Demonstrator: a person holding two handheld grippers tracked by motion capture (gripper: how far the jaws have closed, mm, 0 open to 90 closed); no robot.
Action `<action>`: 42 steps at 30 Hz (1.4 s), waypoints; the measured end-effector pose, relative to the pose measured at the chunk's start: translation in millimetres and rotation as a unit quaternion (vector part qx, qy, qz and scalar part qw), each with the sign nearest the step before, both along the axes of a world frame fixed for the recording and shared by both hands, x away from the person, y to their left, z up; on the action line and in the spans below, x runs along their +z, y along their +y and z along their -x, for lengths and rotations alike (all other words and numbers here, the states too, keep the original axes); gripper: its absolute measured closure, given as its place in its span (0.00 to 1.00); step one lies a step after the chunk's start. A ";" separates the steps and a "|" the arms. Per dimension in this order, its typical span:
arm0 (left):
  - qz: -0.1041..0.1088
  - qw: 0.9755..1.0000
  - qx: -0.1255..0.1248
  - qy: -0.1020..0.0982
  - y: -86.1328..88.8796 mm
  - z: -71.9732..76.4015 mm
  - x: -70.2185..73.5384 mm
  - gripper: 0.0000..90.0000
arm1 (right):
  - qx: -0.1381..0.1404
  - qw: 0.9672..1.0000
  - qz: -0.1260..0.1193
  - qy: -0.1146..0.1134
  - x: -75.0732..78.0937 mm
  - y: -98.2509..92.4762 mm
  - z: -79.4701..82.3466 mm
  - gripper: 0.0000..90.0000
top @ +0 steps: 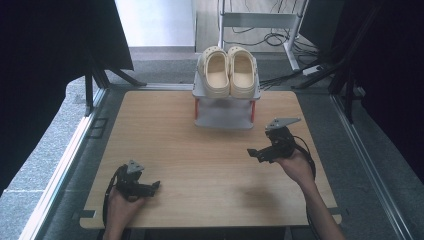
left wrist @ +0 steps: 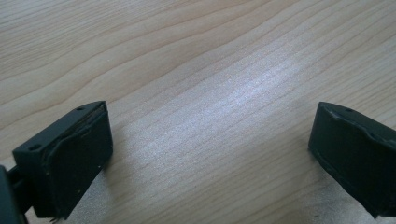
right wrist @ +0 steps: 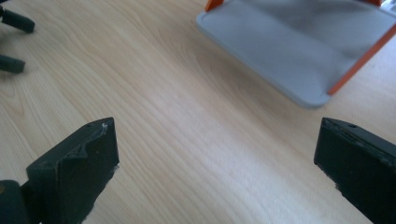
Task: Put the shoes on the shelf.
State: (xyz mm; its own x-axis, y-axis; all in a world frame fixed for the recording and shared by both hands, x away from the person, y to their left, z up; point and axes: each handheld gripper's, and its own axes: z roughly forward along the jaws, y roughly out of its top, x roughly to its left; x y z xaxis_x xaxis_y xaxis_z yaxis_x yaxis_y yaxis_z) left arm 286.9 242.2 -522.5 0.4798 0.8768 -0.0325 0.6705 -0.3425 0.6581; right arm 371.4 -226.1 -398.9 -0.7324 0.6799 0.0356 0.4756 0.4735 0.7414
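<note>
Item: pair of cream clogs (top: 229, 71), set side by side on the top shelf of a small grey two-tier rack (top: 224, 120) with orange legs, at 12 o'clock on the wooden table (top: 200, 165).

Right gripper (top: 254, 154): held above the table at 3 o'clock, near the rack's lower shelf; jaws spread wide, nothing between them.

Left gripper (top: 156, 185): held low at 7 o'clock, well apart from the rack; jaws spread wide over bare wood.
</note>
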 end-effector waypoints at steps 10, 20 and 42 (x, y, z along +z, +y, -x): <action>0.001 1.000 0.001 0.001 -0.2 0.2 0.0 0.00 | -0.013 1.000 -0.008 0.002 -37.8 -18.0 22.3 0.00; 0.000 1.000 0.003 0.001 -0.7 0.3 0.0 0.00 | -0.024 1.000 -0.005 0.006 -76.7 -27.6 35.7 0.00; 0.000 1.000 0.005 0.001 -2.0 0.5 -0.1 0.00 | -0.044 0.998 0.035 0.015 -120.7 -24.6 47.6 0.00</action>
State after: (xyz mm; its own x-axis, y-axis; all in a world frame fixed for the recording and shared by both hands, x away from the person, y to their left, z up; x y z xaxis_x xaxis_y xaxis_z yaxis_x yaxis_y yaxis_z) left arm 286.4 240.2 -522.5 0.4709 0.8815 -0.0339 0.6751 -0.3354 0.6571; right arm 323.8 -250.7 -519.6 -0.6694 0.7429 0.0059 0.5384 0.4796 0.6929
